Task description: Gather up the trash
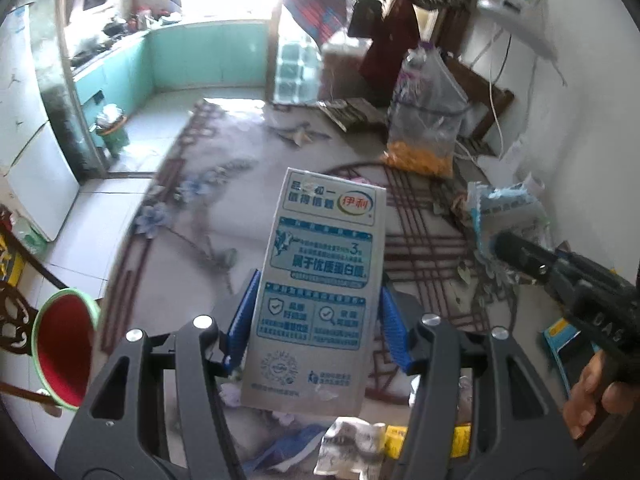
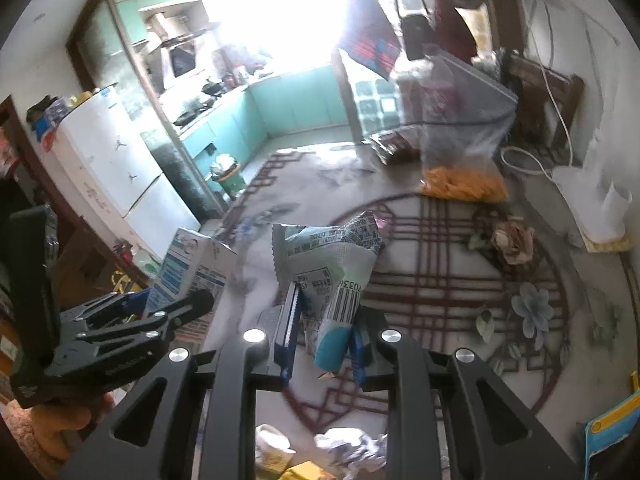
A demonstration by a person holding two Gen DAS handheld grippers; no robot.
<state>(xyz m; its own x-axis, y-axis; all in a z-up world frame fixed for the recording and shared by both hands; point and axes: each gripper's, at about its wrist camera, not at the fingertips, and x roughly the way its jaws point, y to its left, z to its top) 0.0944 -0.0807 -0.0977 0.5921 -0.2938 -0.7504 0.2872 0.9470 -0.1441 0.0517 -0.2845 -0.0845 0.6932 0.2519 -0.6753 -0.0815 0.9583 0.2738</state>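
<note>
Carton (image 1: 320, 292), grey-blue and upright, clamped by left gripper (image 1: 316, 320) fingers; right gripper (image 2: 325, 334) fingers clamp crumpled wrapper (image 2: 334, 276).

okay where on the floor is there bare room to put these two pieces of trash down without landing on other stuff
Bare rug shows ahead of the wrapper, between it and the clear bag of orange bits. Bare tile lies between the white fridge and the rug's edge. It is crowded right below both grippers: crumpled paper and yellow scraps. The milk carton hides the floor behind it.
</note>
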